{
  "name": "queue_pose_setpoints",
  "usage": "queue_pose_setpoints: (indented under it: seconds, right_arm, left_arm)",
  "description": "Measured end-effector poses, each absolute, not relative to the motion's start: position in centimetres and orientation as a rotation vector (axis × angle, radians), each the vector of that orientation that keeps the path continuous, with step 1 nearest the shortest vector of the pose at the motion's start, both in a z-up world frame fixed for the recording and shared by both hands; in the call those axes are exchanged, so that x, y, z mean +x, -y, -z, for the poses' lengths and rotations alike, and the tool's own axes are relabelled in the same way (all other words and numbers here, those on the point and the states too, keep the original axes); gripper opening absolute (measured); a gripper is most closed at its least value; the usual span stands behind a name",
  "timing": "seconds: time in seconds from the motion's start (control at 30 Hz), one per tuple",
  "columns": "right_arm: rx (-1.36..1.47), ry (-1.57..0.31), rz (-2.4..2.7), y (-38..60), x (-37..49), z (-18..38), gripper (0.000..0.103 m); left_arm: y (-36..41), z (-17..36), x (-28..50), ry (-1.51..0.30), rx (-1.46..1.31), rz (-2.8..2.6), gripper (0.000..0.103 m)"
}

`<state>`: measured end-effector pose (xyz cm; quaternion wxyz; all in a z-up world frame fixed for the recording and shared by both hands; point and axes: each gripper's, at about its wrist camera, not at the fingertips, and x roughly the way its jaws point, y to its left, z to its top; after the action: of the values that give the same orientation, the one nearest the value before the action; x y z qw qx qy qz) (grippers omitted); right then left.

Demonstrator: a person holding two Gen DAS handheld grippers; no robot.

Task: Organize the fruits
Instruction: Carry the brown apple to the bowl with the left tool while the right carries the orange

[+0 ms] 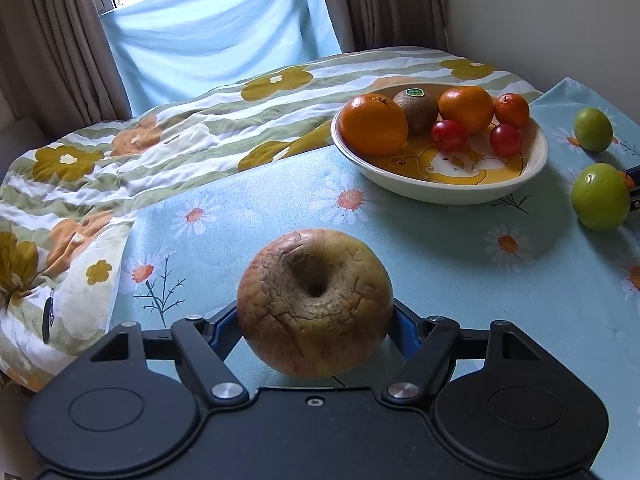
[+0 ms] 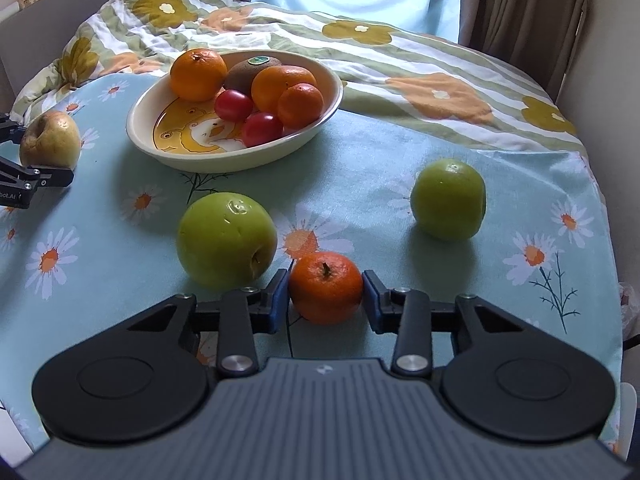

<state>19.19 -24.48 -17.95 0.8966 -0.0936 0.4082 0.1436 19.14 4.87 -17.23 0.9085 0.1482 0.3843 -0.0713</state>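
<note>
Clamping a wrinkled, yellowish apple (image 1: 315,302) from both sides, the left gripper (image 1: 316,320) has its jaws shut against the fruit, which sits squarely between them with its dimpled end turned toward the camera. Ahead of those jaws and off to their right stands the cream bowl (image 1: 440,190) on the daisy-print cloth of the worktop (image 1: 280,208), holding a large orange (image 1: 373,124), a kiwi (image 1: 416,111) with a sticker, a second orange (image 1: 466,109), a small mandarin (image 1: 512,110) and two red cherry tomatoes (image 1: 449,135). The right gripper (image 2: 326,294) has its jaws set on either side of a small tangerine (image 2: 326,287) resting on the cloth; the blue pads (image 2: 280,300) stand just beside its skin, and whether they press it I cannot tell. Just left of those jaws, nearly touching the tangerine, lies a green apple (image 2: 227,240); a second green apple (image 2: 448,199) sits ahead and to the right, well apart. The bowl lies farther ahead and to the left, with a flowered quilt (image 2: 400,60) beyond it.
</note>
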Motion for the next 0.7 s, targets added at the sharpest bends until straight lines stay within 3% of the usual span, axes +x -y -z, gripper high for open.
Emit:
queue_pose_setpoints:
  seconds: [0.7]
  right_arm:
    - [-0.172, -0.784, -0.275, 24.7, 18.7, 11.2, 0.053]
  left_arm:
    - [-1.8, 10.6, 17.0, -0.685, 0.26, 0.16, 0.078]
